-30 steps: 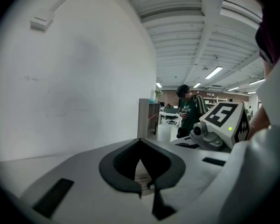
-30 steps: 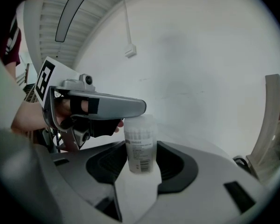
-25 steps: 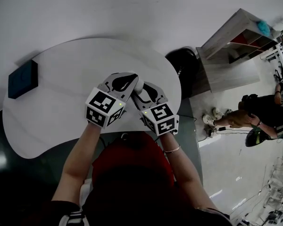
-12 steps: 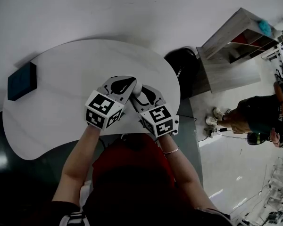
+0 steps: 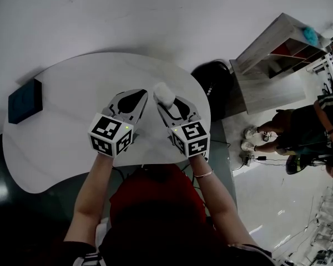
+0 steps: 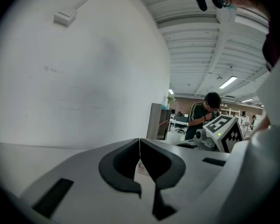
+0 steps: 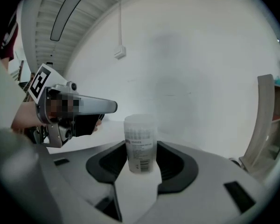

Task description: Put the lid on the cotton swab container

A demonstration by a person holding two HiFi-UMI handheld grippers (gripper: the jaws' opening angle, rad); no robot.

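White tabletop spreads below us, rounded, with a dark box near its far left edge. Our right gripper is clamped on the cotton swab container, which stands upright between the jaws above the tabletop with what looks like a translucent lid on its top. Our left gripper sits just beside it to the left, apart from it, with its jaws pressed together on nothing. Off to the right stands a shelf unit.
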